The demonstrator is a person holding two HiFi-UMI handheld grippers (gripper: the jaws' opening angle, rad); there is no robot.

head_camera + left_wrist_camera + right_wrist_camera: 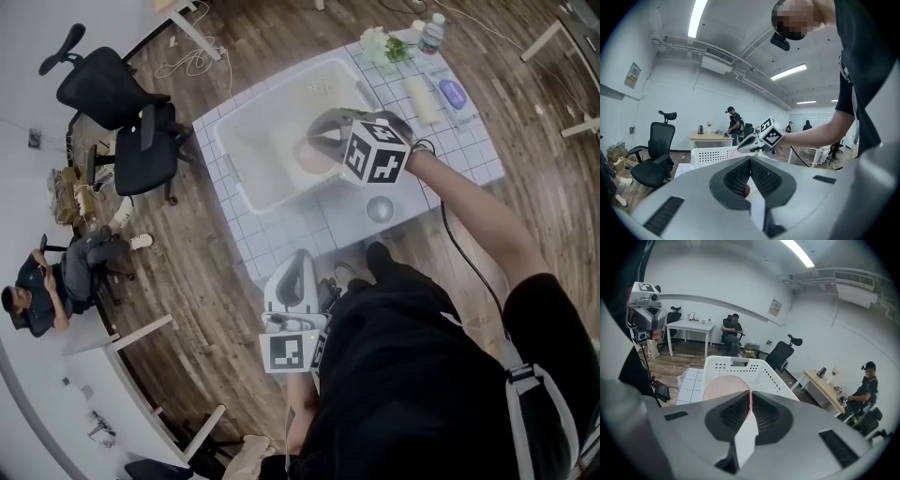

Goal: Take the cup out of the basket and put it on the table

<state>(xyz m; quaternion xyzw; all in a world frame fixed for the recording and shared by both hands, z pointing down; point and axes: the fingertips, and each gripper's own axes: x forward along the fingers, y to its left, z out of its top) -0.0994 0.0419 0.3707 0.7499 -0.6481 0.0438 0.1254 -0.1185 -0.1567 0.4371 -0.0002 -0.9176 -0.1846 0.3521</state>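
A pink cup (pixel 314 157) hangs tilted over the near side of the white perforated basket (pixel 230 155). My right gripper (pixel 321 142) is shut on its rim. In the right gripper view the thin pink rim runs between the jaws of that gripper (pixel 749 397), with the cup (pixel 723 389) ahead of them and the basket (pixel 740 367) beyond. My left gripper (pixel 298 279) is low by the table's near edge, shut and empty. In the left gripper view its jaws meet at the tip (pixel 750 161), and the right gripper (pixel 746 143) shows above the basket (pixel 712 154).
The basket stands on a white gridded table (pixel 281 234). A small metal bowl (pixel 380 209) sits near the front edge. At the far right end are a bottle (pixel 431 33), flowers (pixel 380 45) and a blue item (pixel 454 94). A black office chair (pixel 122 112) stands to the left.
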